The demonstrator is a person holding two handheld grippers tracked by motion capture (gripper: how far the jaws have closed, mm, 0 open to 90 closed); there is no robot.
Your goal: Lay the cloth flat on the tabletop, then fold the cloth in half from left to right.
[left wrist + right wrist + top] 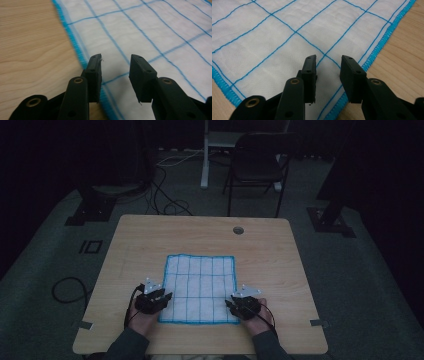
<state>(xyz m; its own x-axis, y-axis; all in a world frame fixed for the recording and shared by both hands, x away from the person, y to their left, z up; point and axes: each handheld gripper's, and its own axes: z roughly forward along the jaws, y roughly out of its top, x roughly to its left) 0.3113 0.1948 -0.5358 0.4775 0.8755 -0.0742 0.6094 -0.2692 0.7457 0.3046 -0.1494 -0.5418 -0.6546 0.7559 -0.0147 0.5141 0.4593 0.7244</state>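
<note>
Cloth [200, 289]: a white cloth with a blue grid and blue stitched border is laid flat on the near half of the worktop [140, 240], its near edge close to the worktop's front edge.
Left hand-held gripper [159, 300]: it is held at the cloth's near left corner. In the left gripper view its jaws are seen apart, with bare cloth between them and nothing clamped; one jaw is placed right at the blue left border [72, 40], the other over the white field. Whether the tips rest on the fabric cannot be told.
Right hand-held gripper [231, 304]: it is held at the cloth's near right corner. In the right gripper view its jaws are seen apart above the cloth, just inside the blue border [384, 37], and nothing is gripped.
Worktop: pale wood grain is shown, with a round cable hole [238, 230] near the far edge.
Room: dim lighting is seen, with grey carpet, a dark folding chair [257, 167] beyond the worktop and loose cables [167, 195] on the floor.
</note>
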